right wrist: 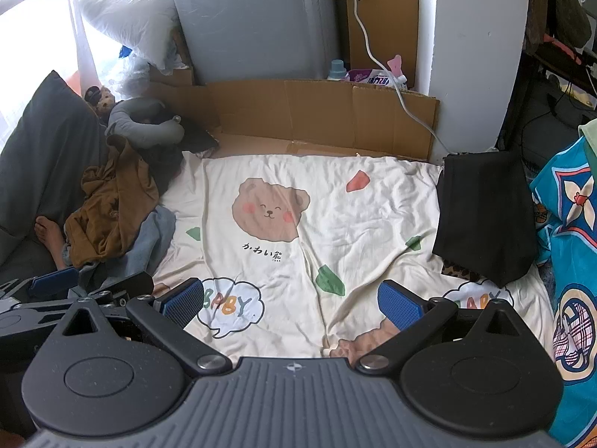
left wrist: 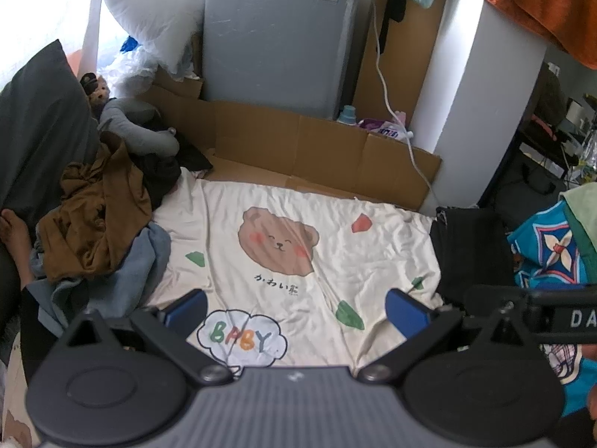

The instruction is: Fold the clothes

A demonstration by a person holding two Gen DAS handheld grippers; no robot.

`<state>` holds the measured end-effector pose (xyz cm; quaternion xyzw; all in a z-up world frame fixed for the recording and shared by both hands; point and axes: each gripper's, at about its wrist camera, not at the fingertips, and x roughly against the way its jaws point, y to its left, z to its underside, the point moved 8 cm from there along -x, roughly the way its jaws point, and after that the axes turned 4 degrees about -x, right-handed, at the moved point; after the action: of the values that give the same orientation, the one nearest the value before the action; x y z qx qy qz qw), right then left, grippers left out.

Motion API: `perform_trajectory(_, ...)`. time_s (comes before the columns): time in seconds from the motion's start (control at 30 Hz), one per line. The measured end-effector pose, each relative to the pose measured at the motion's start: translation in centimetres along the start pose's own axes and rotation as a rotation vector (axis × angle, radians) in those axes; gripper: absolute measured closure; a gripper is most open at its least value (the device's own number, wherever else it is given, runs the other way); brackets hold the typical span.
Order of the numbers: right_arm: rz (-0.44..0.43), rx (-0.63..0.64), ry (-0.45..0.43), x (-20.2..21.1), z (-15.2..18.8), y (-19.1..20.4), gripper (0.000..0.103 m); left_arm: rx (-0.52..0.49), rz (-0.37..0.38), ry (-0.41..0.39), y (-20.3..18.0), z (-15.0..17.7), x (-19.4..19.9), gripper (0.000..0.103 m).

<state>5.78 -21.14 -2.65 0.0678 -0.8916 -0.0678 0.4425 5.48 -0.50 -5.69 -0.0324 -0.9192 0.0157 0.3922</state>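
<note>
Left wrist view: left gripper [left wrist: 296, 311] hovering over the near part of the cream bear-print sheet [left wrist: 373, 254], jaws wide apart, nothing between the blue pads [left wrist: 405, 311]. Same story in the right wrist view: right gripper [right wrist: 289, 304] poised above the sheet, jaws spread, empty.

Unfolded clothes heaped at the left edge of the sheet: brown garment [left wrist: 97, 216] on top, grey-blue garment [left wrist: 123, 272] under it and spilling toward the near side, something dark behind. Folded black garment [right wrist: 485, 216] lying flat at the right edge, apparently finished and set aside. Middle of the sheet bare. A person's bare foot [right wrist: 46, 233] beside the heap at far left; flattened cardboard [right wrist: 317, 115] along the far edge.

Step in hand, as a judgement: between garments, one piece done, next not yet picked.

Next move probably: reach left to the heap, pinch the brown garment by an edge or collar, lift it clear of the grey-blue one underneath, spread flat on the bare middle. Care needed not to drag two layers together, and to keep clear of the foot.
</note>
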Motion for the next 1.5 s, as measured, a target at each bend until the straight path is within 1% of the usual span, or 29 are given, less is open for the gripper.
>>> perform_trajectory(0.17, 0.003, 0.001, -0.002, 0.1, 0.0, -0.1, 0.001, 0.002, -0.008, -0.002, 0.1, -0.1, 0.1, 0.0)
perform_trajectory(0.47, -0.004, -0.004, 0.01, -0.4, -0.1, 0.0, 0.001, -0.005, 0.001, -0.02, 0.8, -0.1, 0.2, 0.0)
perform_trajectory(0.83, -0.005, -0.004, 0.018, -0.4, 0.4, -0.1, 0.001, 0.004, -0.001, -0.014, 1.0, 0.3, 0.0, 0.0)
perform_trajectory(0.87, -0.005, -0.005, 0.018, -0.4, 0.3, -0.2, 0.001, 0.004, 0.0, -0.014, 1.0, 0.1, 0.0, 0.0)
perform_trajectory(0.9, -0.005, -0.006, 0.018, -0.4, 0.3, -0.2, 0.001, 0.002, 0.003, -0.007, 1.1, -0.8, -0.1, 0.0)
perform_trajectory(1.13, -0.007, -0.003, 0.018, -0.4, 0.6, -0.1, 0.001, -0.019, 0.006, -0.009, 0.5, -1.2, -0.2, 0.0)
perform_trajectory(1.3, -0.014, -0.012, 0.022, -0.3, 0.5, -0.1, 0.001, -0.018, 0.021, -0.021, 0.1, -1.3, 0.0, 0.001)
perform_trajectory(1.5, -0.013, -0.005, 0.012, -0.3, 0.5, 0.1, 0.001, -0.03, 0.002, -0.07, 0.3, -1.9, 0.5, 0.001)
